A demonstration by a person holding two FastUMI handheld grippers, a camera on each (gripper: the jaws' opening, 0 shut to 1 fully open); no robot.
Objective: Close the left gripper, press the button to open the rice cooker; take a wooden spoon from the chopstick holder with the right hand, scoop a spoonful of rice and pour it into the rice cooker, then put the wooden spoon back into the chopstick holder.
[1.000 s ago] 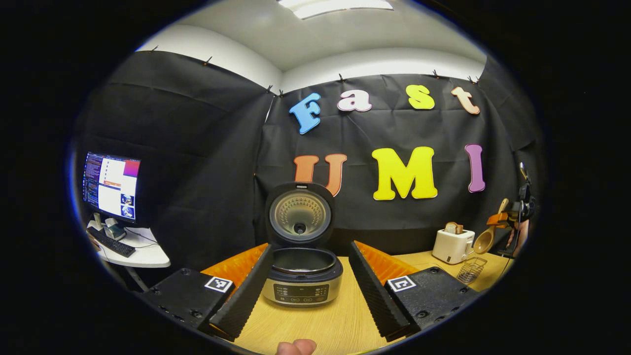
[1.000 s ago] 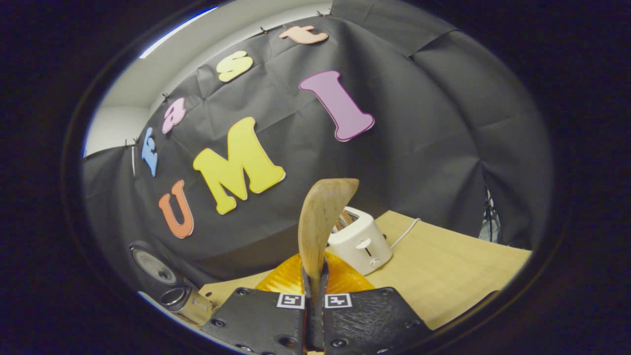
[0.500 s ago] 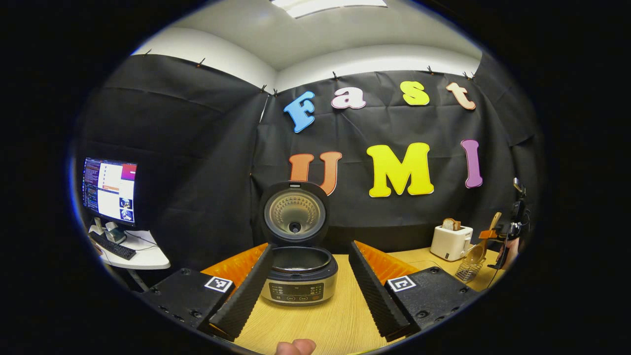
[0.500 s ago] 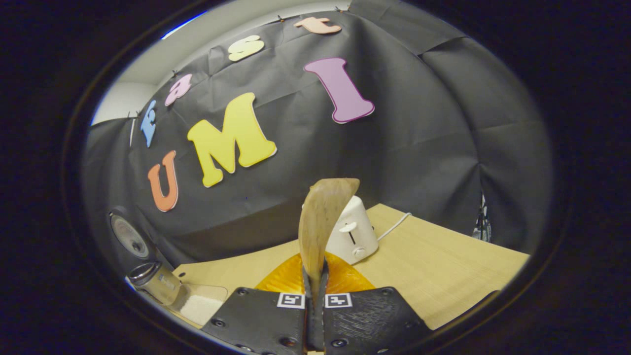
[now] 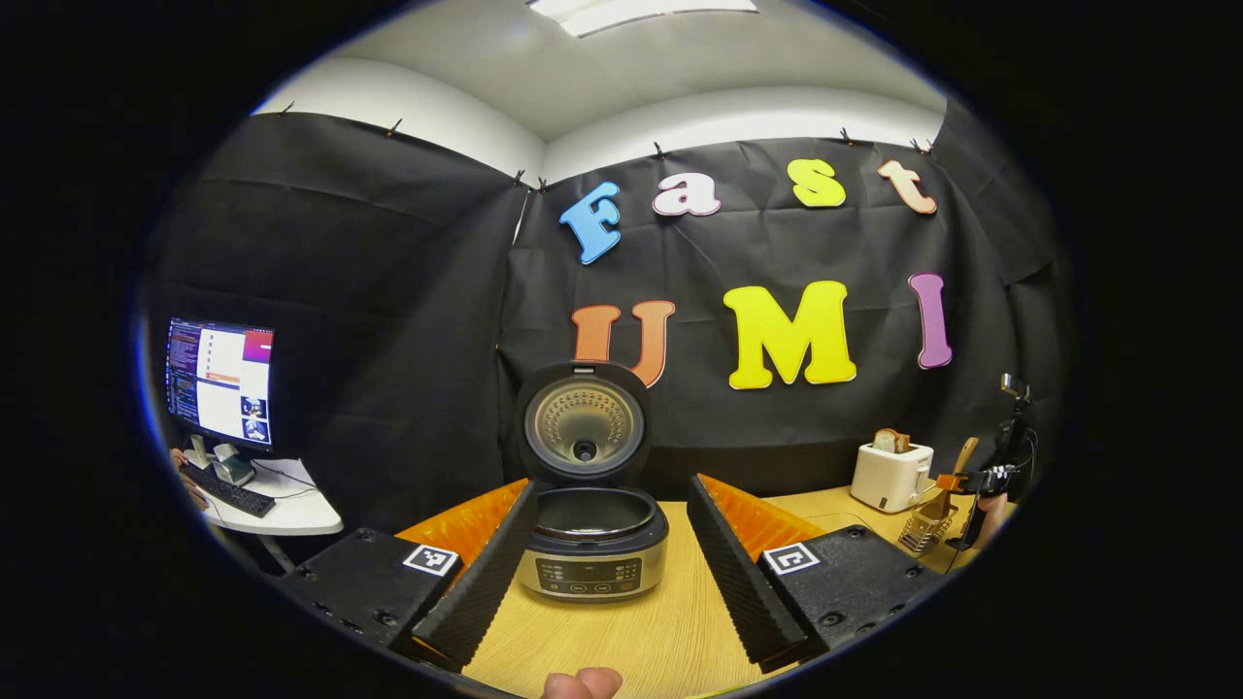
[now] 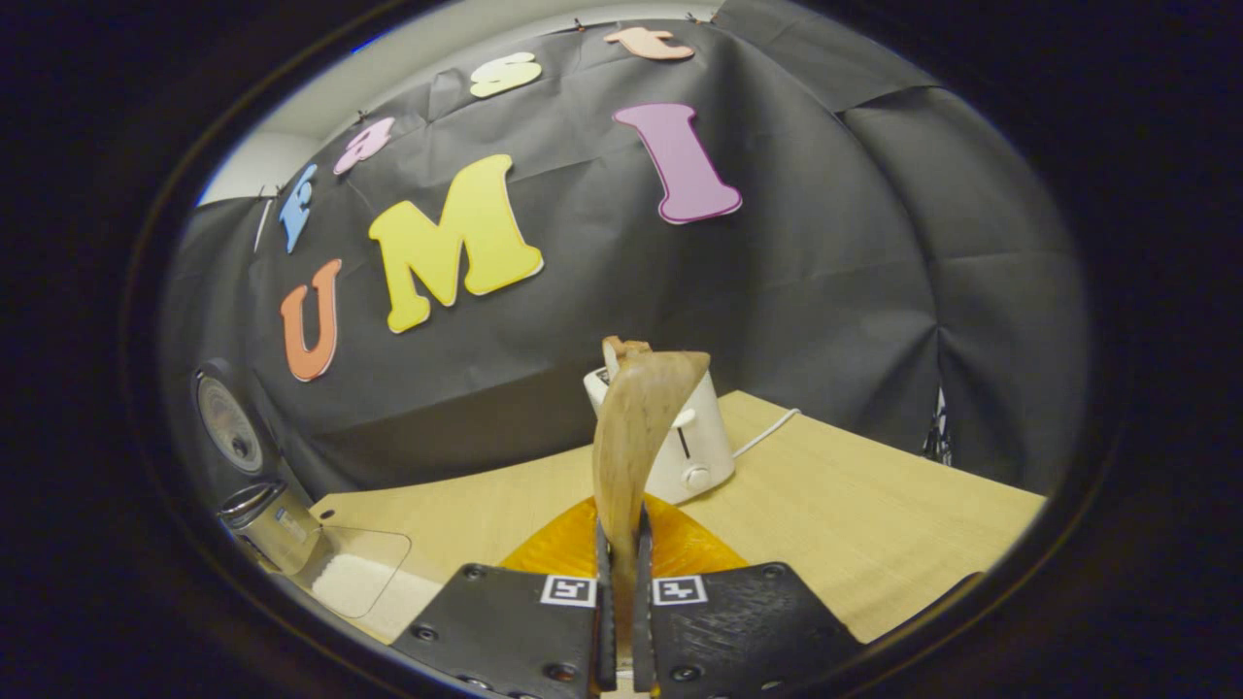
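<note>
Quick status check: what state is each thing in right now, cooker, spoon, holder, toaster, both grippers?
Rice cooker: lid up, pot open.
Wooden spoon: clamped in the right gripper, over the chopstick holder.
Chopstick holder: upright beside the toaster.
Toaster: bread in the slot.
Left gripper: open, holding nothing.

The left gripper view looks level along its own spread fingers [image 5: 466, 568] across the counter [image 5: 621, 641] toward the booth's back wall, with the open rice cooker [image 5: 592, 544] near and centred and the right gripper [image 5: 981, 478] far off at the right edge. The right gripper view rides low over the counter [image 6: 855, 524], tilted, facing the same wall from close beside the toaster [image 6: 680, 437]. Both views share the wall, the toaster [image 5: 890, 476] and the rice cooker [image 6: 257, 519].
</note>
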